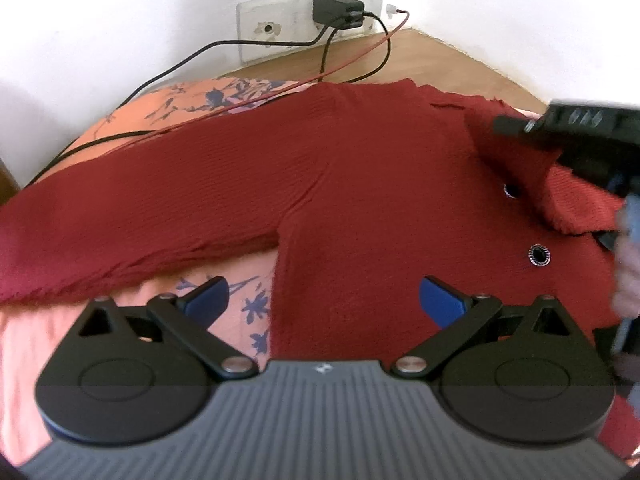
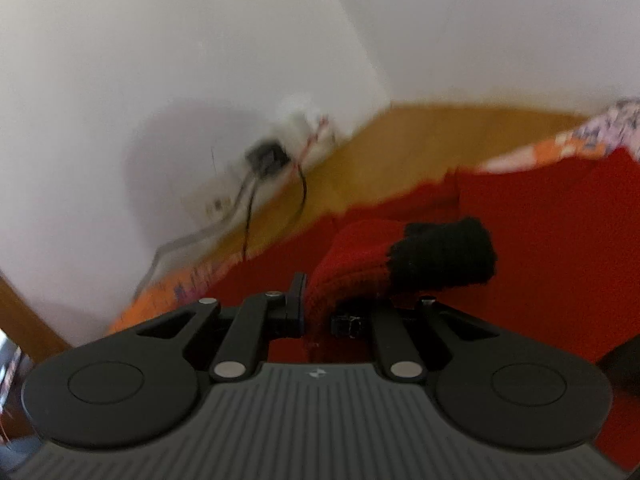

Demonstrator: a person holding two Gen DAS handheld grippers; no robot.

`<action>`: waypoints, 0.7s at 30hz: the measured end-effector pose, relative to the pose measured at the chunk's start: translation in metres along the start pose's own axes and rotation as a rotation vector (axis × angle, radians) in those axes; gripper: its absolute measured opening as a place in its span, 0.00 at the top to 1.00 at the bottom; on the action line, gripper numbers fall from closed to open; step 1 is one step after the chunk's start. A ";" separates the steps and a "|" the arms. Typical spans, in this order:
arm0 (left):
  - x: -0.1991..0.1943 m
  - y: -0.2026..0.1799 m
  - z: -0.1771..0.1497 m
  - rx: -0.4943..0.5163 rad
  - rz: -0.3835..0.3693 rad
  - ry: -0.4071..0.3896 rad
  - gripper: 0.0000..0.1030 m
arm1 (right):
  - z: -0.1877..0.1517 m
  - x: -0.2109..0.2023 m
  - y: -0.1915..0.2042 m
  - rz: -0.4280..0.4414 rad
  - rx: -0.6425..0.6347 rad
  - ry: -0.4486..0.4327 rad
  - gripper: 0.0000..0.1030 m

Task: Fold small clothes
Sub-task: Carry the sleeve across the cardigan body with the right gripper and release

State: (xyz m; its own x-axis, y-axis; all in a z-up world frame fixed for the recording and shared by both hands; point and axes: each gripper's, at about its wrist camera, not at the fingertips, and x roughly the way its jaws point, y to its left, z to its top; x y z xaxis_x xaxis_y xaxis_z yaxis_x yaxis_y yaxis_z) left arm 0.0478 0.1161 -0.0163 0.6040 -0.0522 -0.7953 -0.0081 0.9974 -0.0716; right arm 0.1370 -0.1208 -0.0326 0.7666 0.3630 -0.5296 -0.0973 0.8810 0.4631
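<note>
A red knit garment [image 1: 360, 184] is spread flat on an orange floral bedsheet [image 1: 168, 100]. The left gripper [image 1: 324, 300] is held wide above its lower body. The right gripper [image 2: 340, 300] is clamped on a lifted red fold with a black cuff [image 2: 444, 256].

The dark red ribbed knit garment [image 1: 360, 184] is one solid colour, with two black eyelets ringed in silver [image 1: 539, 255] near its right side. In the right wrist view its bunched sleeve ends in a black knit cuff [image 2: 444, 256]. Under it lies an orange bedsheet with a dark blue flower print [image 1: 248, 308], paler pink at the near left. The left gripper [image 1: 324, 300] is black with bright blue fingertip pads [image 1: 440, 300] and a grey ribbed body. At the far side, a black charger [image 1: 338, 10] sits in a white wall socket plate [image 1: 260, 32]; black cables [image 1: 168, 70] and a thin red wire [image 1: 360, 56] trail from there. The floor [image 1: 420, 60] is light brown wood, the wall [image 1: 120, 8] white.
</note>
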 end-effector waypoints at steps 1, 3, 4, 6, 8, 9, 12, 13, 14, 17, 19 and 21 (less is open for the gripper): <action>0.001 0.001 -0.001 -0.001 0.001 0.001 0.00 | -0.007 0.004 -0.001 -0.003 0.000 0.019 0.89; 0.001 0.001 -0.002 0.002 0.002 0.004 0.00 | -0.017 0.023 0.006 -0.007 0.000 0.054 0.89; 0.002 0.001 -0.002 0.004 0.002 0.006 0.00 | -0.020 0.027 0.007 -0.007 0.001 0.071 0.88; 0.003 0.002 -0.003 0.005 0.002 0.007 0.00 | -0.027 0.030 0.005 -0.008 0.011 0.102 0.87; 0.003 0.002 -0.002 0.007 0.000 0.007 0.00 | -0.034 0.032 0.004 -0.004 0.020 0.120 0.81; 0.003 0.002 -0.002 0.007 -0.002 0.006 0.00 | -0.032 0.033 0.005 0.000 0.019 0.120 0.79; 0.003 0.001 0.001 0.005 -0.007 0.004 0.00 | -0.029 0.025 0.011 0.012 0.014 0.140 0.61; 0.002 -0.001 0.002 0.005 -0.012 0.003 0.00 | -0.028 0.016 0.012 0.021 0.016 0.148 0.52; 0.002 -0.002 0.003 0.008 -0.017 0.001 0.00 | -0.026 0.009 0.013 0.024 0.023 0.153 0.47; -0.003 -0.010 0.008 0.027 -0.027 -0.015 0.00 | -0.019 -0.012 0.012 0.028 0.022 0.157 0.43; -0.008 -0.017 0.011 0.038 -0.039 -0.031 0.00 | -0.014 -0.028 0.009 0.036 0.019 0.154 0.42; -0.011 -0.023 0.014 0.048 -0.049 -0.044 0.00 | -0.008 -0.044 0.003 0.022 0.018 0.140 0.41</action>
State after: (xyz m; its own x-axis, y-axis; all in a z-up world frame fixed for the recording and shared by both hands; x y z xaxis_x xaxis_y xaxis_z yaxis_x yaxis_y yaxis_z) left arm 0.0529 0.0946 0.0027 0.6373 -0.1001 -0.7641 0.0598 0.9950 -0.0805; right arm 0.0978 -0.1319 -0.0134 0.6681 0.4224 -0.6126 -0.1006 0.8670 0.4881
